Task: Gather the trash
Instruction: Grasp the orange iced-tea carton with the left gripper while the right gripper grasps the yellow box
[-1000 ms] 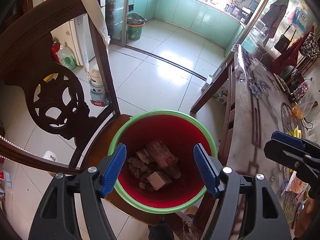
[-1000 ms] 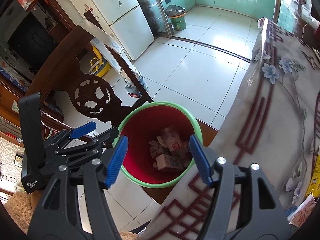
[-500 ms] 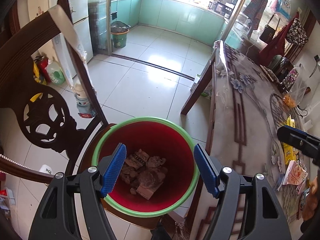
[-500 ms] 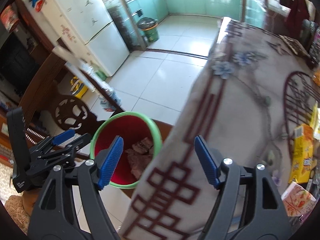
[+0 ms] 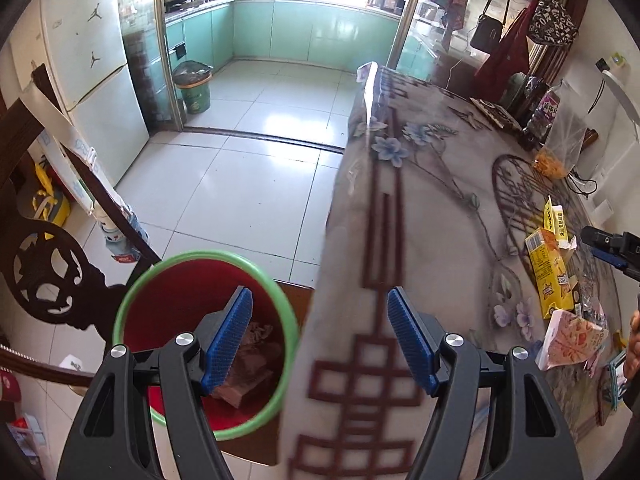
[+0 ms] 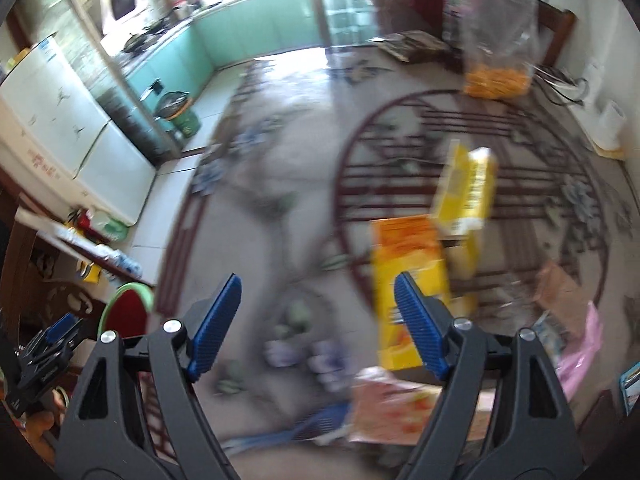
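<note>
1. Both sets of jaws hold nothing: the left gripper (image 5: 320, 336) stands wide apart over the table's near edge, and the right gripper (image 6: 316, 322) is opening over the tabletop.
2. Just beside the table's near left edge sits a round red bin (image 5: 188, 280) with a green rim, brownish crumpled scraps (image 5: 250, 364) at its bottom, resting on a carved dark wooden chair (image 5: 44, 272).
3. Glossy floral tablecloth (image 5: 432, 216) with maroon lattice lines covers the table.
4. Toward the right edge lie flattened yellow cartons (image 6: 408, 280), blurred, and a pink printed packet (image 5: 572, 340).
5. At the far right corner, a clear plastic bag (image 5: 560, 148) holds orange snacks.
</note>
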### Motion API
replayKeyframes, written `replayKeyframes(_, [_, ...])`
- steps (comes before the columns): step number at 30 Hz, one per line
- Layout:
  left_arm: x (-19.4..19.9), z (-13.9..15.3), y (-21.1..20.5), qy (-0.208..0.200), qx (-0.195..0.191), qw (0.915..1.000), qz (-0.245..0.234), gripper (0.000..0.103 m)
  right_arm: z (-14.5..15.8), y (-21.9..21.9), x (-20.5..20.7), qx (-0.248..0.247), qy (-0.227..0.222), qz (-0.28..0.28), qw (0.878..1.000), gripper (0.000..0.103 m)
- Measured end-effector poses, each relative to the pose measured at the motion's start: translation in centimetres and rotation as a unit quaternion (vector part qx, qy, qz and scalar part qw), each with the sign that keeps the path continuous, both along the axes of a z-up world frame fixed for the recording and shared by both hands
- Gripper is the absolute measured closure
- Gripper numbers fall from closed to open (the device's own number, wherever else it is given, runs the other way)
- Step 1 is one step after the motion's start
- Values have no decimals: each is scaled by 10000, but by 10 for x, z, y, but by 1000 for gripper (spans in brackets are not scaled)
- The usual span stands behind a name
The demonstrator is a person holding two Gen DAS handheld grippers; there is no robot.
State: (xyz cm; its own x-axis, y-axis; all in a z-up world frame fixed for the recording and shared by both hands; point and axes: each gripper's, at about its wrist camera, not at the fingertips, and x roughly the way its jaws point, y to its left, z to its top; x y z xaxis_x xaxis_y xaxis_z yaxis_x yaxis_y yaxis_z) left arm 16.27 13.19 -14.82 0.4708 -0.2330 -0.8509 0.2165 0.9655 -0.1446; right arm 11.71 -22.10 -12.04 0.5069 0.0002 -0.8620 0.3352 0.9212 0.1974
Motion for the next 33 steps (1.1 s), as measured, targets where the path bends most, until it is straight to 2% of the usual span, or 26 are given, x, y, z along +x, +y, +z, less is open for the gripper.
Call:
replayKeyframes(4, [-11,-2,-42,57,78,10000,21,36,-13,-67,-2,-91,152,-285,9994,26])
replayKeyframes(7, [-21,-2,-69,121,10,9999,49,36,-30,-112,9,61,268,-508,9983,26])
replayKeyframes(10, [-32,2,-99,122,-4,9999,13,36,-45,-139,27,106,367,-571,9976,26])
replayKeyframes(16, [-50,10,-146,151,-3,9998,-122,36,-78,-150,62,373,600,-377,9968,26])
replayKeyframes(22, [-63,4,-193,334,98,9981,-510,36,-103,-142,75,364,849,-36,9957,27])
replayKeyframes(23, [-63,3,-201,352,113,9976,-582,36,-103,-143,75,377,813,-1,9960,32])
replayKeyframes(24, [-62,3,-208,365,114,9972,-638,36,-102,-144,74,366,781,62,9963,42])
replayKeyframes(27, [-56,1,-229,395,107,9957,-826,36,-96,-150,71,420,696,245,9964,55])
replayKeyframes(30, [-45,-1,-258,475,81,9927,-1104,36,-85,-157,63,434,564,408,9966,65])
replayKeyframes(33, [-33,-3,-288,489,56,9898,-1336,36,-74,-164,52,497,395,434,9970,67])
